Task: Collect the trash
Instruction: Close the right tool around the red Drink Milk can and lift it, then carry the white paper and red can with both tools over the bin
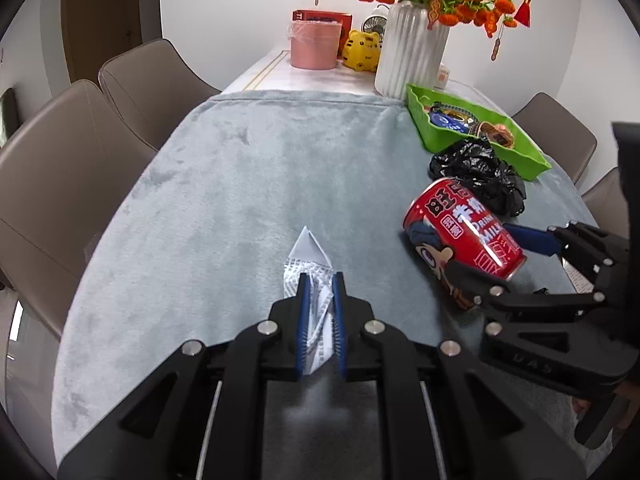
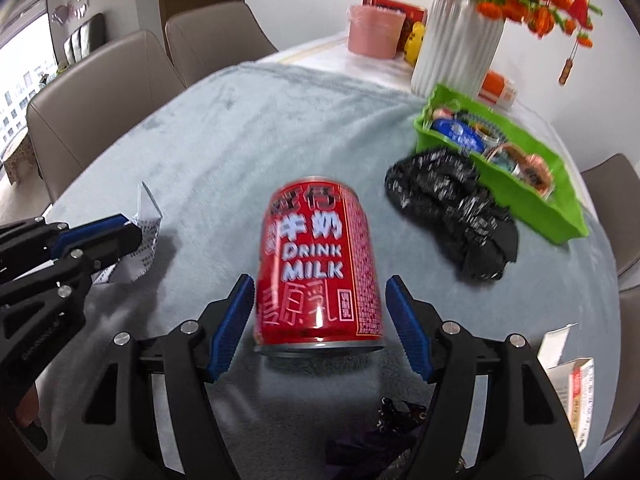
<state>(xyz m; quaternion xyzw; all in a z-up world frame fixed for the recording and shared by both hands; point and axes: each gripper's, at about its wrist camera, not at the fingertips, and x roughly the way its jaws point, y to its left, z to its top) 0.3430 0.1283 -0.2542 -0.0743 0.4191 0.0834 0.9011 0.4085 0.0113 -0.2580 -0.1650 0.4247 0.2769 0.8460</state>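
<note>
two tools, left tool (image 1: pixel 320 280) pinching paper (image 1: pixel 310 264), right tool (image 2: pixel 320 284) wide, can (image 2: pixel 320 264) lengthwise between

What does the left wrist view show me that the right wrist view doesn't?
Left wrist only: the left tongs seen head-on, shut on the folded paper, plus a yellow tiger figure shown whole and a small fan behind it.

Right wrist only: the right tongs open around the red milk can without pressing it, a small carton at the right edge, and a window far left.

Both: can, paper, black bag, green tray, white vase, pink bin.
</note>
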